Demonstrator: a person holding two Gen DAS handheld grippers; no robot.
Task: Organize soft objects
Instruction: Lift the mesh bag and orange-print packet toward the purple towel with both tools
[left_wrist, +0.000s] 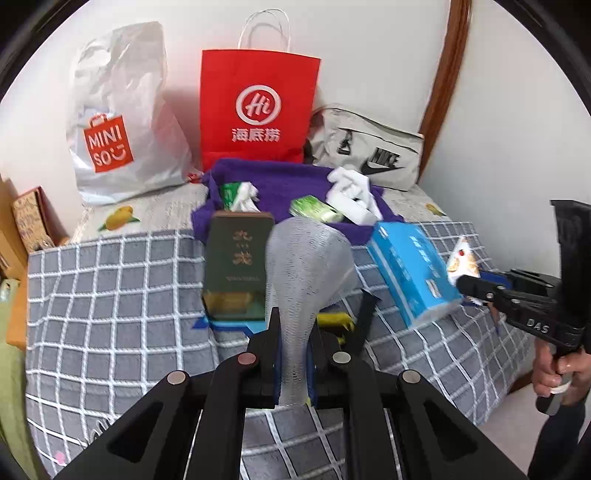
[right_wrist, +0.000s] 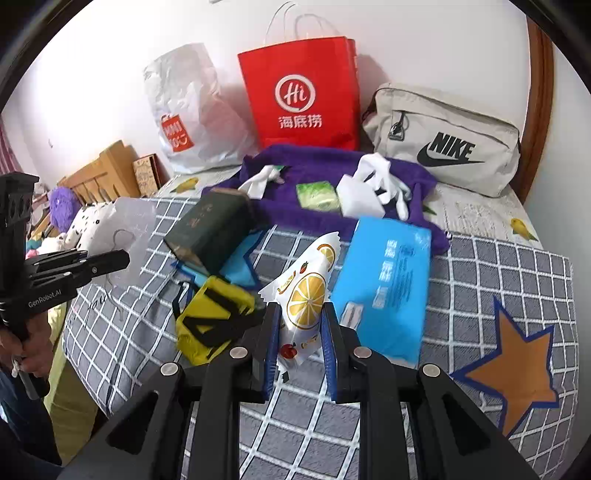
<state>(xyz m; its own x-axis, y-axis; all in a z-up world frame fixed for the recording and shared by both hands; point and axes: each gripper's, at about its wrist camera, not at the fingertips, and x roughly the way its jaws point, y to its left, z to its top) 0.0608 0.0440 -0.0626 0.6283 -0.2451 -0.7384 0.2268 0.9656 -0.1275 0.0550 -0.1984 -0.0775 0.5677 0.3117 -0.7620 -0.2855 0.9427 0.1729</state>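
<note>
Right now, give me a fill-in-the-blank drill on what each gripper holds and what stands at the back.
1. The left gripper is shut on a clear ____ bag.
2. The right gripper pinches a packet printed with ____ slices.
3. The paper bag at the wall is ____.

Missing: mesh; lemon; red

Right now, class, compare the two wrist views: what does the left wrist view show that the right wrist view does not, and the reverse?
Only the left wrist view shows the left claw shut on a translucent mesh-patterned bag.

Only the right wrist view shows the orange star patch, the purple fluffy toy and the lemon print on the snack packet in the right claw.

Both show the red paper bag, blue tissue pack, dark green box and purple towel.
</note>
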